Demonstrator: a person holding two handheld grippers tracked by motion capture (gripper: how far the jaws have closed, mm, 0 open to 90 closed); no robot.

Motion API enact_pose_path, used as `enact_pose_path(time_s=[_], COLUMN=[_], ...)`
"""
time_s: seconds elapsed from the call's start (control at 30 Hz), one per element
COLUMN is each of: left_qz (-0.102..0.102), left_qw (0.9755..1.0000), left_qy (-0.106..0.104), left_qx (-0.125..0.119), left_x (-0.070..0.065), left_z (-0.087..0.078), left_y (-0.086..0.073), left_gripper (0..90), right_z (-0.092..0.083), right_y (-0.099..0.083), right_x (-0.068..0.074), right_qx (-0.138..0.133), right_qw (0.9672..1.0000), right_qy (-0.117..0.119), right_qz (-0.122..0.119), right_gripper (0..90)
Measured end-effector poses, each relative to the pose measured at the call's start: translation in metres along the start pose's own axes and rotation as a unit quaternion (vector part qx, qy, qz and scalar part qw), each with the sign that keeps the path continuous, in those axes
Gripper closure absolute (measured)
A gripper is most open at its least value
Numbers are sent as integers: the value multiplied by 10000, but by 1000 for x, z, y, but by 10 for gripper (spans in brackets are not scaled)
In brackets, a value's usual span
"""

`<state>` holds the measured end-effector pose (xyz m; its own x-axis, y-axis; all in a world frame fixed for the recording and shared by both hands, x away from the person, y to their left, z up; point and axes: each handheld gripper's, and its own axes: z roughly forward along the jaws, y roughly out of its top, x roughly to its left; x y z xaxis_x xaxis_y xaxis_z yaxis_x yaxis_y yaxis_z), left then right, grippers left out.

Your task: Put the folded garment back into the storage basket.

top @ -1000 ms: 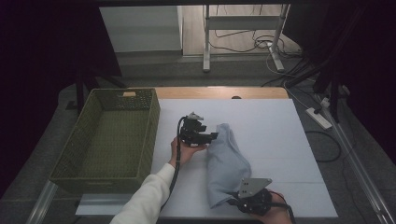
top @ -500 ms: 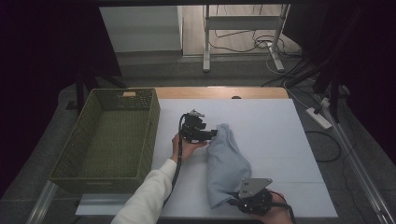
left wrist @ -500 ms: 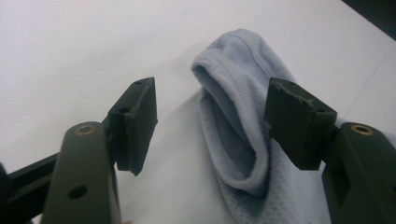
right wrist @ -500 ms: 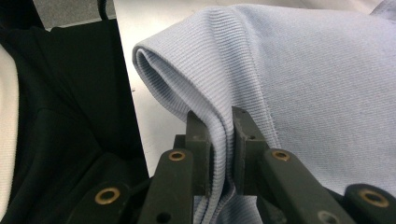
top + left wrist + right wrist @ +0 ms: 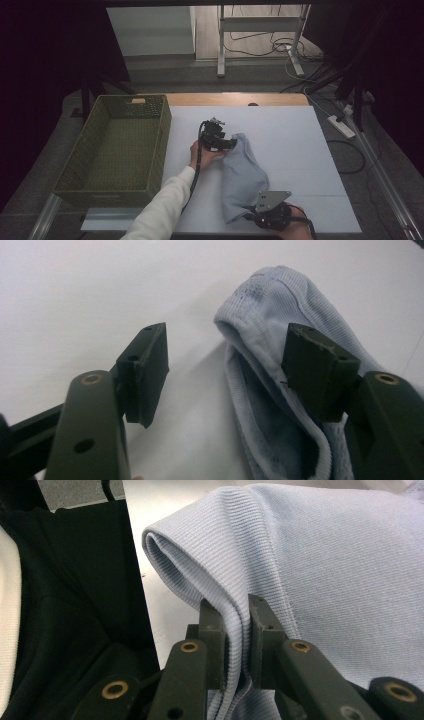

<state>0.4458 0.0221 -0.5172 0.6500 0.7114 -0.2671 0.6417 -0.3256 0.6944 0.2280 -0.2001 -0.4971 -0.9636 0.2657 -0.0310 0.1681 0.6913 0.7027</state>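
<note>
Near the front edge of the table (image 5: 300, 130), the right gripper (image 5: 235, 630) was clenched on a fold of the light blue cloth (image 5: 242, 175). The cloth lay stretched from that edge toward the middle of the table. At its far end, the left gripper (image 5: 225, 370) stood released, with the ribbed hem between its jaws. A green basket (image 5: 75, 165) stood at the left edge.
</note>
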Motion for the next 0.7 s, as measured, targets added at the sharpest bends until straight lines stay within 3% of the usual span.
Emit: enact_pose_path(time_s=[0.43, 0.7], left_qz=[113, 208], left_qw=[9998, 9990], left_qy=[-52, -221], left_qx=[179, 325], left_x=[0, -7], left_z=[14, 23], left_y=[1, -1], left_gripper=[360, 395], right_z=[1, 0], right_y=[0, 0], right_x=[0, 0], right_qx=[-15, -1], right_qw=[10000, 10000], right_qy=[17, 12], right_qz=[1, -7], right_gripper=[789, 788])
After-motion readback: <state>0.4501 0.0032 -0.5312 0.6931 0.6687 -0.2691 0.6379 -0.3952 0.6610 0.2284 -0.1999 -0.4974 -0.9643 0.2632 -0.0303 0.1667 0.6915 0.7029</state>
